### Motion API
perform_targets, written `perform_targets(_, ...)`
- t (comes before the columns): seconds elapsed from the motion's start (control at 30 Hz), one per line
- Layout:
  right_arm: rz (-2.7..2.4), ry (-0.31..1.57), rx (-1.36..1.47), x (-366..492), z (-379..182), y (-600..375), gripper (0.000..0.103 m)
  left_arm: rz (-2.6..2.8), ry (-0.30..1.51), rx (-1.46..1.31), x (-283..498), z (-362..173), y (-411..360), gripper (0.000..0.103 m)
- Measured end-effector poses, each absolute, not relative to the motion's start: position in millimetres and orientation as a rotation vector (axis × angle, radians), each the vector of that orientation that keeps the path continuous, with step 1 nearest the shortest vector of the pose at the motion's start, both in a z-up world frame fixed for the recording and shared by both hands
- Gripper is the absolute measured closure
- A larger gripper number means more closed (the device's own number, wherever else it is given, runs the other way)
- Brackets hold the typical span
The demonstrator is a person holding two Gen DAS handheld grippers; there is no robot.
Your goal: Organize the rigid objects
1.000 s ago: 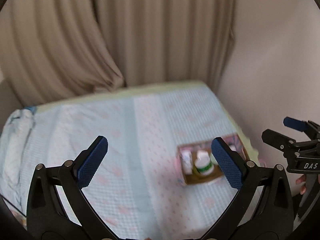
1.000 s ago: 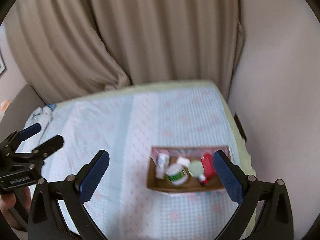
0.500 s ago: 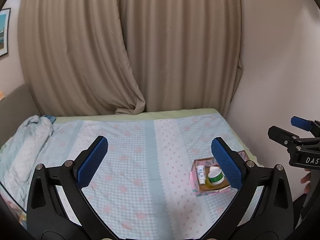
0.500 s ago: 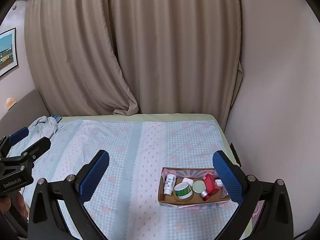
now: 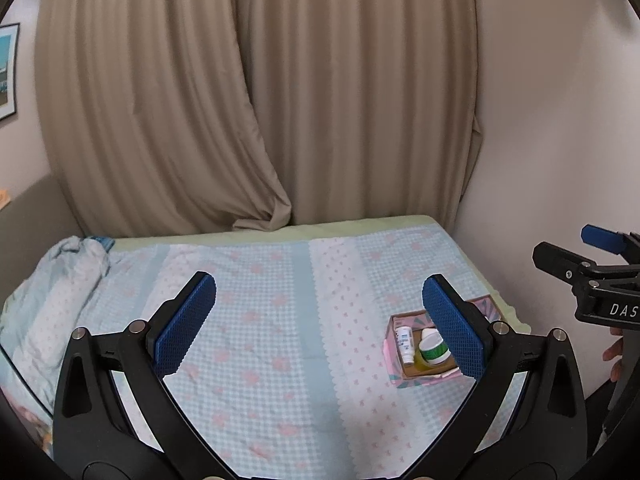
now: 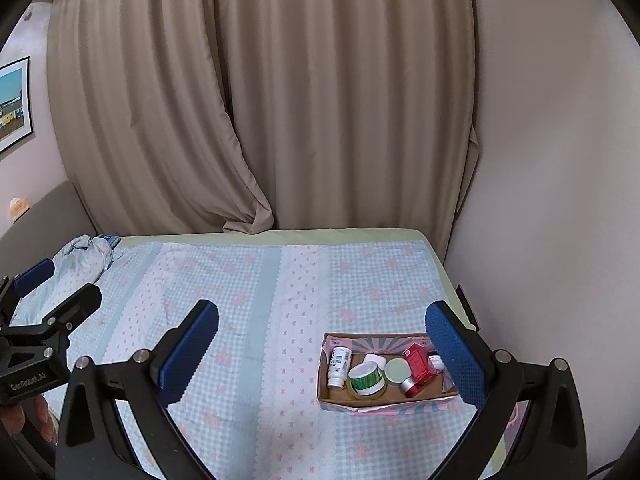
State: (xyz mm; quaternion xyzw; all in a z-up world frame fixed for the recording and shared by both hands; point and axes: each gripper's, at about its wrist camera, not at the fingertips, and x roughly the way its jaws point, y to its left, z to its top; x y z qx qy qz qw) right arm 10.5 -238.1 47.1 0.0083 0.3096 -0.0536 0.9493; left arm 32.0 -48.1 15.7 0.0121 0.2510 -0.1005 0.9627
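Lately both views have risen and steadied on the bed | left gripper and right gripper spread wide, holding nothing | box of jars and bottles lies beyond the right gripper's right jaw; everything already gathered inside; early or finished, unclear

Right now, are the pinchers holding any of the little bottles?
No. The left gripper and right gripper are both open and empty, up above the bed. The bottles sit in the cardboard box.
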Motion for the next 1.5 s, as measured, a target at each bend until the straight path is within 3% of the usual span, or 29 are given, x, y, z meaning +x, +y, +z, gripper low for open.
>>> perform_targets(1.5, -0.11, 0.615, 0.03, 19, 46, -239, 0.0, -0.154, 0.463, 0.022, 20, 21, -48, 0.0)
